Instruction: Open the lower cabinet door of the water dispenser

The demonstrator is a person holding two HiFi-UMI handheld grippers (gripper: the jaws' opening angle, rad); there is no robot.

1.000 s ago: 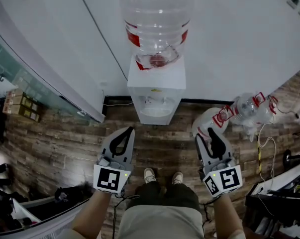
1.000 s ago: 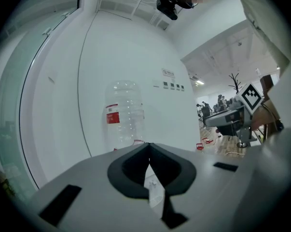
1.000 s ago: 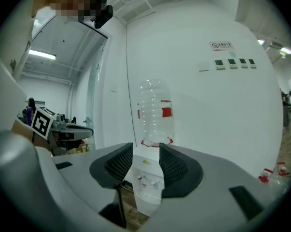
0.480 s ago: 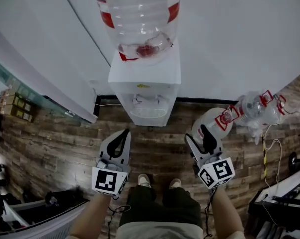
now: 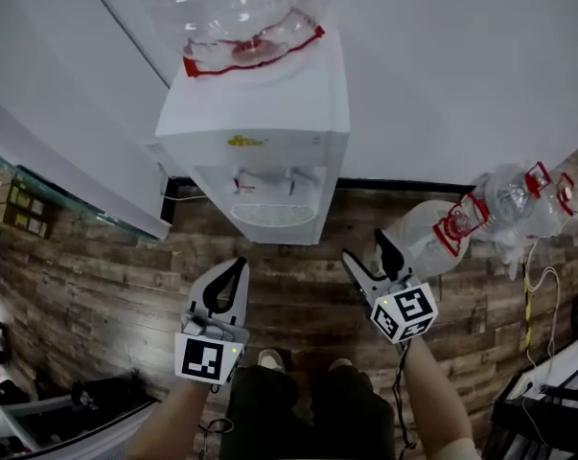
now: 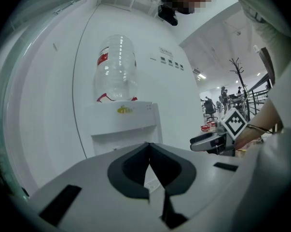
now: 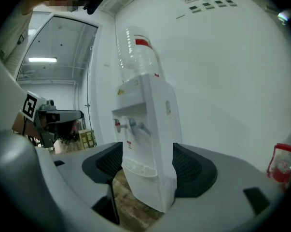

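While right gripper (image 5: 365, 247) opens fingers (image 7: 193, 170), empty, water dispenser (image 5: 269, 123) stands ahead, untouched.

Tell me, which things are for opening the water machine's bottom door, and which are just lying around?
For the job: water dispenser, right gripper (jaws opening, empty), left gripper.
Lying about: spare bottles, boxes.
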